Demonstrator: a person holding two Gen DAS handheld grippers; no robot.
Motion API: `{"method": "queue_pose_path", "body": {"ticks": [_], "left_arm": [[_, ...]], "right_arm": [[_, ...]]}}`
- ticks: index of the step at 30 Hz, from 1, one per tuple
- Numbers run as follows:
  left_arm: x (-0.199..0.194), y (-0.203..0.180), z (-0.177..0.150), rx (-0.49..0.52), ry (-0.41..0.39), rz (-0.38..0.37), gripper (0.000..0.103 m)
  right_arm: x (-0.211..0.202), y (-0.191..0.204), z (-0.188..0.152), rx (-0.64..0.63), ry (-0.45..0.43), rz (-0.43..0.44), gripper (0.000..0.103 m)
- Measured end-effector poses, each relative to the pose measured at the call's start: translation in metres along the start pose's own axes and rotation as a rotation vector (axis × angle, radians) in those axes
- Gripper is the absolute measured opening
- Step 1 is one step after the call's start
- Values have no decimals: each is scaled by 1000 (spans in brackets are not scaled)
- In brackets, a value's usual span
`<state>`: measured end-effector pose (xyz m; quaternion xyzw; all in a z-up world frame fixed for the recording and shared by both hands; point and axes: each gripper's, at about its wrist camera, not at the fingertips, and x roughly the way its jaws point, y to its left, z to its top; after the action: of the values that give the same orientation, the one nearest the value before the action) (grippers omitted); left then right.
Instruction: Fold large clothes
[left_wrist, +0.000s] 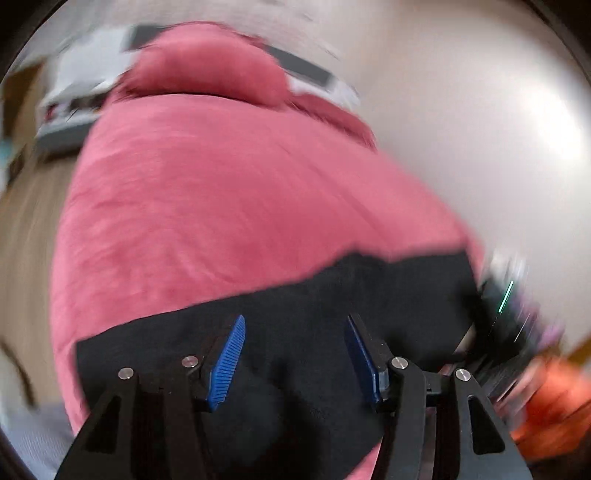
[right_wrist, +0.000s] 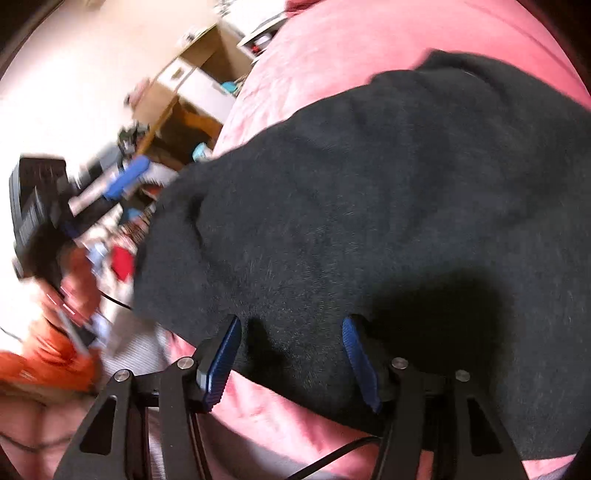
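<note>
black knit garment (right_wrist: 369, 221) lies spread on a pink bed (left_wrist: 221, 184), its fuzzy, matte cloth rumpled into soft folds, and it fills the space directly ahead of the right hand-held gripper (right_wrist: 291, 360). that gripper's jaws stand released and wide apart, the ribbed blue pads (right_wrist: 221, 365) framing the garment's near hem without pinching it. the pink bedcover looks velvety, with a faint nap, and shows in a band just below the hem between the black finger links. a thin dark cable (right_wrist: 332, 458) curves across the pink cover below the right gripper.

in the left wrist view, the left hand-held gripper (left_wrist: 293, 362) is likewise released, blue ribbed pads (left_wrist: 227, 365) spread, with the garment's dark edge straight ahead and beneath them. beyond the fabric the pink bed swells upward to a rounded pillow-like mound (left_wrist: 207, 62) at its far end. both views are smeared by blur. left of the right gripper, the left gripper's blurred body (right_wrist: 40, 210) appears, with an orange sleeve (right_wrist: 44, 358) below it.
</note>
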<state>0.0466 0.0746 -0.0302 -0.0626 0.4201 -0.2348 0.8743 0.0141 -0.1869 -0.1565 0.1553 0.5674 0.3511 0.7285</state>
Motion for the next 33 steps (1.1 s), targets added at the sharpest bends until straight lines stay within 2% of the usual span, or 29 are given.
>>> {"method": "queue_pose_path", "body": {"ticks": [3, 4, 6, 8, 11, 13, 14, 15, 18, 21, 23, 26, 31, 33], "left_arm": [[42, -6, -26, 57, 184, 47, 55], [49, -6, -35, 71, 220, 63, 55], [50, -3, -39, 52, 235, 61, 56], [48, 1, -36, 30, 235, 57, 56], [49, -1, -38, 42, 248, 68, 56], [48, -6, -39, 57, 258, 89, 56], [47, -7, -39, 59, 261, 96, 56], [45, -9, -40, 62, 265, 101, 56], [40, -6, -45, 49, 269, 101, 56], [41, -4, -50, 41, 275, 101, 57], [48, -1, -49, 45, 285, 106, 59], [59, -4, -47, 59, 294, 111, 64], [61, -13, -45, 68, 293, 116, 64], [61, -15, -45, 71, 293, 119, 64]], "right_arm": [[-44, -14, 19, 55, -146, 43, 59], [-61, -18, 30, 67, -204, 32, 59], [-86, -24, 54, 54, -266, -28, 59], [-91, -28, 78, 30, -274, -80, 59], [-85, -43, 120, 34, -217, -138, 59], [-74, -46, 135, 44, -191, -159, 59], [-64, -52, 142, 49, -167, -160, 59], [-42, -50, 150, 68, -107, -145, 59], [-20, -57, 141, 91, 84, -29, 59], [-20, -44, 109, -46, 174, -33, 59], [-24, -44, 88, -76, 190, -21, 59], [-27, -61, 74, -17, 208, 24, 59], [-28, -70, 86, 57, 178, 102, 59], [-14, -70, 99, 73, 179, 112, 63]]}}
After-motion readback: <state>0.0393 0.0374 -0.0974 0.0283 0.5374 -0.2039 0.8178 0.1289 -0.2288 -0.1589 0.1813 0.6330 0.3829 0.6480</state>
